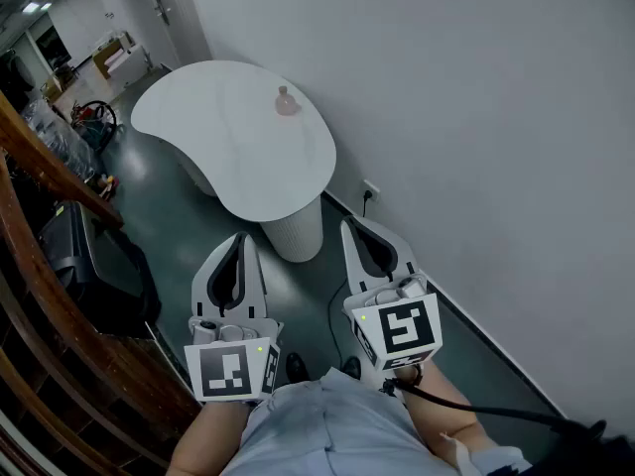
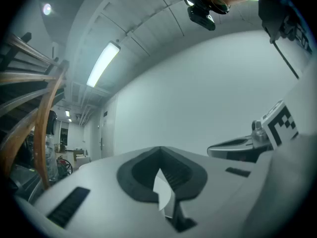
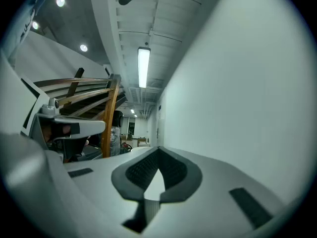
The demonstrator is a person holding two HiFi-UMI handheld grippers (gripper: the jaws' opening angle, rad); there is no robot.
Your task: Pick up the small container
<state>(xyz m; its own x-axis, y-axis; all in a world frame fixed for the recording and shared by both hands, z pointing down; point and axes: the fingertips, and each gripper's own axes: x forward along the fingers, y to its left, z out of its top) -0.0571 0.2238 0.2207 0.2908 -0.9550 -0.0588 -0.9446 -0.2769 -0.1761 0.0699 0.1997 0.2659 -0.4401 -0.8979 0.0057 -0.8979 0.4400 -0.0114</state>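
Observation:
The small container (image 1: 287, 100), a pale pink bottle-like thing, stands near the far right edge of a white kidney-shaped table (image 1: 218, 137) in the head view. My left gripper (image 1: 239, 238) and right gripper (image 1: 348, 225) are held side by side close to the person's body, above the floor and well short of the table. Both have their jaws closed together with nothing between them. The left gripper view shows its shut jaws (image 2: 159, 152) pointing up at wall and ceiling; the right gripper view shows the same (image 3: 158, 151). Neither gripper view shows the container.
A wooden stair railing (image 1: 40, 172) runs down the left, with a black case (image 1: 89, 266) beside it. A plain wall fills the right side, with a socket (image 1: 370, 190) and a cable low on it. The table's ribbed pedestal (image 1: 298, 231) stands just ahead on dark floor.

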